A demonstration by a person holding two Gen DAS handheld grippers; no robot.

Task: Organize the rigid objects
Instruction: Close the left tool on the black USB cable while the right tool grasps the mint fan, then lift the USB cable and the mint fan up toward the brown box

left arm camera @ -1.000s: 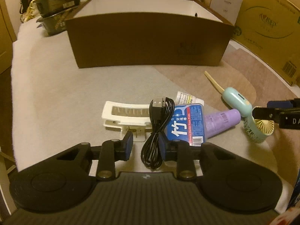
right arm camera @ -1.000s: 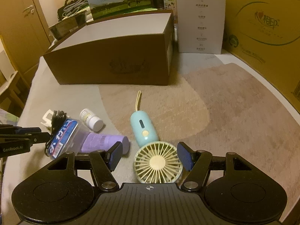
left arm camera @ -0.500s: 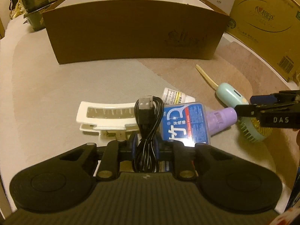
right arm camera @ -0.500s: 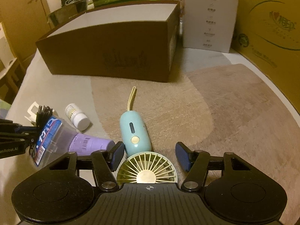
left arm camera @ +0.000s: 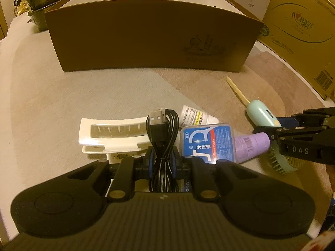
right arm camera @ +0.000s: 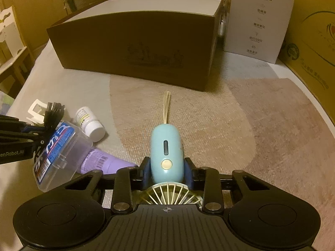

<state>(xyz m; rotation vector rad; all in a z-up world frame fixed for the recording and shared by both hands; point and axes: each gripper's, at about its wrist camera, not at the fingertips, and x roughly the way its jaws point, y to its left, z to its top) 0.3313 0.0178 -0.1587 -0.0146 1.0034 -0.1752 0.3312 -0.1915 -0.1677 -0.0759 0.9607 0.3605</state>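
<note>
Both claws tilt steeply downward. The left claw (left arm camera: 162, 163) has its blue pads pressed tight on a coiled black cable (left arm camera: 162, 138) — fully clamped. The right claw (right arm camera: 166, 172) is closing, its pads against the blue handle of a small fan (right arm camera: 166, 154).

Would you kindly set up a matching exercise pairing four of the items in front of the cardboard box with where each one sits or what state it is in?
Items
1. black USB cable
2. handheld fan
3. small white bottle
4. floss pick box

States
A. lying on its side, touched by neither tool
B. clamped in the left tool
C. resting partly on the purple bottle
D. handle between the closing pads of the right tool

Pairs: 1-B, 2-D, 3-A, 4-C
</note>
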